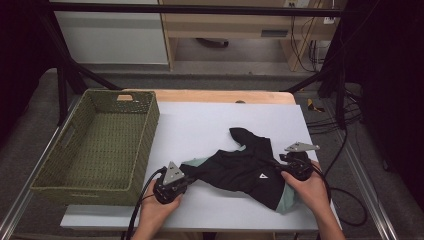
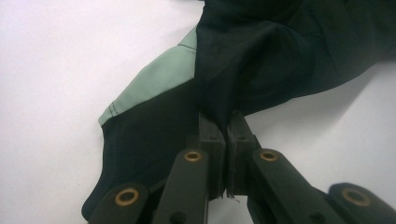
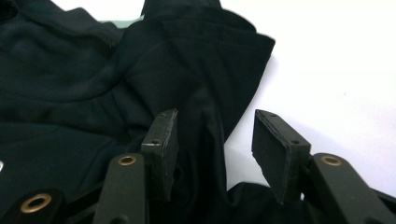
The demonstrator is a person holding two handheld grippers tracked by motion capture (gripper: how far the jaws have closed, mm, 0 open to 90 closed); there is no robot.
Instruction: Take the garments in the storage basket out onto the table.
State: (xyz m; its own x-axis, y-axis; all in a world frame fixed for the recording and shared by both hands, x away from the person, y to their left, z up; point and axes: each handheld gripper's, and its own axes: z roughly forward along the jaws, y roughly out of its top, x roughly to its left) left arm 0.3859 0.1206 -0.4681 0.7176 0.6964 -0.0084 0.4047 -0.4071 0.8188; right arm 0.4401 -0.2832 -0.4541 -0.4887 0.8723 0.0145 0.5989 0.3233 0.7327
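Garment: black matt cloth, smooth, with pale green panels. Basket: coarse woven fibre, olive, rough. Table cover: white, smooth, matt. Table edge: bare wood. Right gripper: matt black pads, brass-coloured rivets.

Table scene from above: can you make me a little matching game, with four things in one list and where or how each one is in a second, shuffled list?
Things:
1. basket
2. shirt
3. left gripper
4. right gripper

States:
A. jaws apart, with a fold of black cloth between them
B. black with pale green parts, crumpled on the white sheet
C. green and woven, empty, at the left edge of the table
D. jaws pinched shut on a fold of cloth

Pairs: 1-C, 2-B, 3-D, 4-A
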